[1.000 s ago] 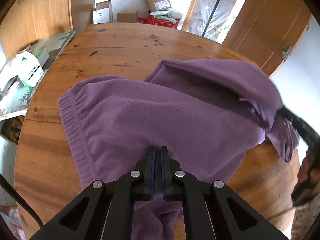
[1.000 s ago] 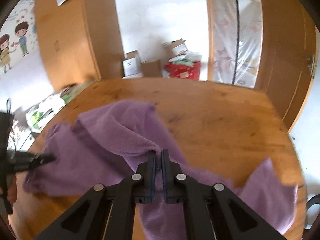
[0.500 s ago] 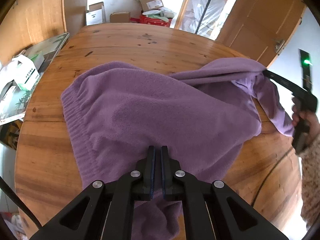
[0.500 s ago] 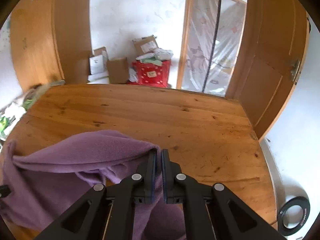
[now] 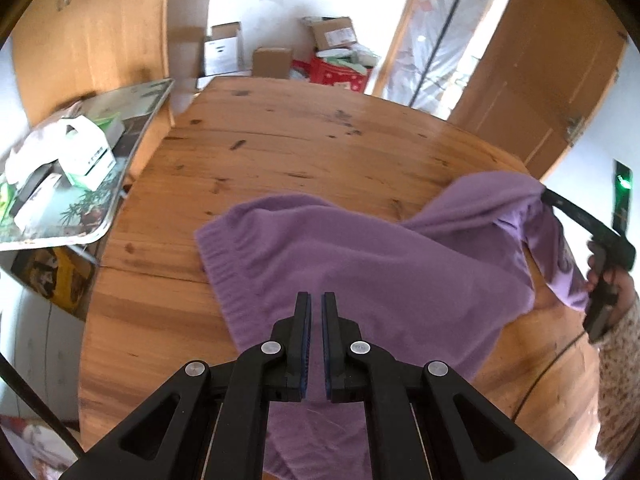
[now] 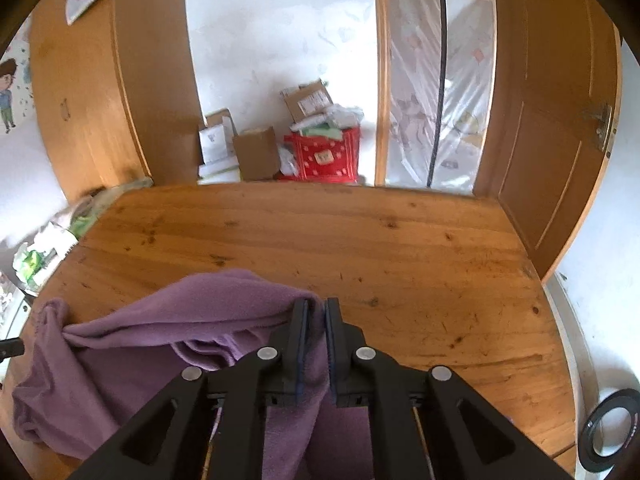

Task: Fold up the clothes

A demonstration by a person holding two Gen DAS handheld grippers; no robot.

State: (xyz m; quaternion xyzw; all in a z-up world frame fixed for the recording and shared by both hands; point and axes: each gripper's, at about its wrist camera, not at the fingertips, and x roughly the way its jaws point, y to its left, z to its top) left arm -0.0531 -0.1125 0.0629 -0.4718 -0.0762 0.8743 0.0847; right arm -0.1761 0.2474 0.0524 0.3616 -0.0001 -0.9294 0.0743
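Observation:
A purple fleece garment (image 5: 380, 272) lies spread on the round wooden table (image 5: 280, 140), its ribbed hem to the left. My left gripper (image 5: 316, 308) hovers over the near part, jaws nearly together with purple cloth in the slit and more cloth trailing beneath the arms. At the right, the right gripper (image 5: 546, 194) lifts a fold of the garment off the table. In the right wrist view that gripper (image 6: 316, 312) has the garment (image 6: 160, 328) filling the gap between its pads, and the jaws are opening. From there a stretched fold runs left across the table (image 6: 400, 248).
A metal tray (image 5: 120, 184) with white boxes sits left of the table. Cardboard boxes and a red crate (image 6: 324, 156) stand on the floor beyond. A wooden door (image 6: 552, 160) is at the right, a black ring (image 6: 612, 432) lies on the floor, and a hand in a patterned sleeve (image 5: 616, 344) holds the right gripper.
The right gripper has carried its fold rightward across the table, stretching the garment out. Its pads now stand slightly wider apart. The left gripper has pulled back and risen a little.

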